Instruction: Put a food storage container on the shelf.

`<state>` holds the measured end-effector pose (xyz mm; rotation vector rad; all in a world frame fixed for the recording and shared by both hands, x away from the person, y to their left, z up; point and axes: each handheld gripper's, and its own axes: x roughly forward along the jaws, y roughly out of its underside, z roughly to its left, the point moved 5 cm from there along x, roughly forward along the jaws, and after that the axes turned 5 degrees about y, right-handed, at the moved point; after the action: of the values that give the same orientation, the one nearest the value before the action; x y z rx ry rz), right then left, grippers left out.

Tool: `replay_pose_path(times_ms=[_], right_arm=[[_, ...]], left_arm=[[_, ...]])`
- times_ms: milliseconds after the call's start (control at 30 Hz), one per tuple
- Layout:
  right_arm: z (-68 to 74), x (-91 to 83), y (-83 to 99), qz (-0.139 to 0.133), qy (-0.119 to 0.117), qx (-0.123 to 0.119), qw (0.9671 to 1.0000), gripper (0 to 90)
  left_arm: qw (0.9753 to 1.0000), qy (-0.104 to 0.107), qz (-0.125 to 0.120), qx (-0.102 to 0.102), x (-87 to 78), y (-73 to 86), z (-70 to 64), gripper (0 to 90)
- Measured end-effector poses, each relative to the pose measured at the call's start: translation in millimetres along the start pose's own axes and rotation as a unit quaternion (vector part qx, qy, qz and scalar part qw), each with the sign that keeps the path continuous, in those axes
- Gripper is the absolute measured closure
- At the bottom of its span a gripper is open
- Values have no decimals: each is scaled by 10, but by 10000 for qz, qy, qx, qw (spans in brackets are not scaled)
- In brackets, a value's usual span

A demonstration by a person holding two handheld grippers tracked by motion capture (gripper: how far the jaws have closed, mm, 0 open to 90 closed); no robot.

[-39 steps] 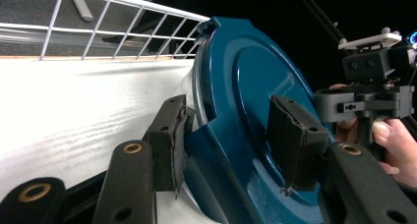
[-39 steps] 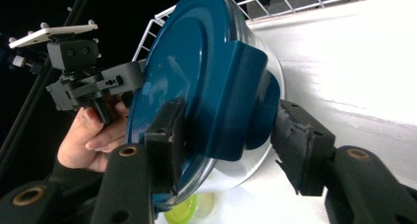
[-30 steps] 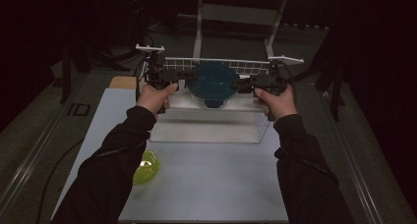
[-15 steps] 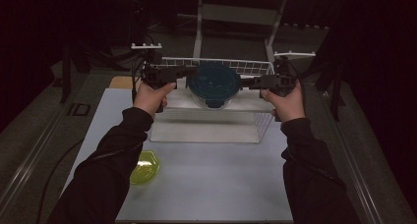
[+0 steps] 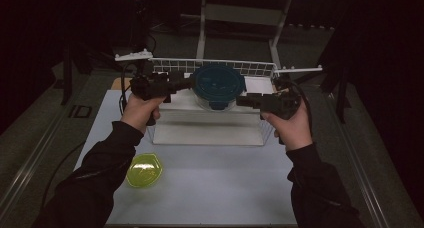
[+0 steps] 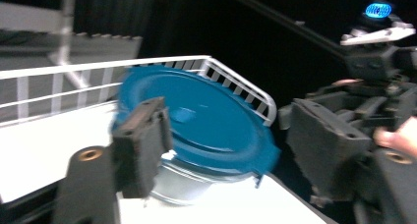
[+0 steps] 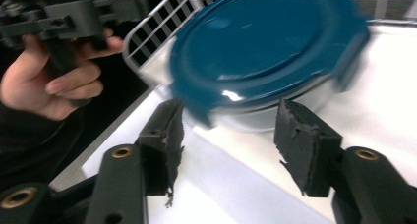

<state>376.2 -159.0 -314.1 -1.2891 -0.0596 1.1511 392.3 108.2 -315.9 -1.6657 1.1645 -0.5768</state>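
both grippers flanked the blue-lidded container [image 5: 218,87] above the white wire-railed bin [image 5: 210,133], left gripper [image 5: 181,84] and right gripper [image 7: 228,130] both spread wide, neither clearly pinching it; step looked like a two-sided grasp, next needing both to close evenly.
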Motion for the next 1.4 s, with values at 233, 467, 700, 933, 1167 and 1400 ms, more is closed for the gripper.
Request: replay_pose_path(times_ms=[233, 467, 700, 933, 1167, 1400], right_arm=[[303, 68, 221, 19, -166, -332, 9993, 525], [405, 198, 345, 74, 94, -568, 9983, 896], [393, 342, 367, 186, 216, -530, 9982, 899], [320, 453, 282, 79, 320, -349, 9988, 900], [265, 512, 253, 76, 344, -285, 9990, 900], [193, 537, 209, 61, 421, -205, 9989, 900]], left_arm=[[9995, -46, 46, 311, -99, 151, -139, 110], [9982, -193, 6, 573, -219, 338, -256, 0], [9979, -240, 36, 608, -291, 580, -287, 0], [9957, -402, 142, 821, -333, 887, -325, 0], [9939, -475, 352, 932, -371, 1145, -331, 0], [9924, -540, 530, 974, -439, 1353, -344, 0]])
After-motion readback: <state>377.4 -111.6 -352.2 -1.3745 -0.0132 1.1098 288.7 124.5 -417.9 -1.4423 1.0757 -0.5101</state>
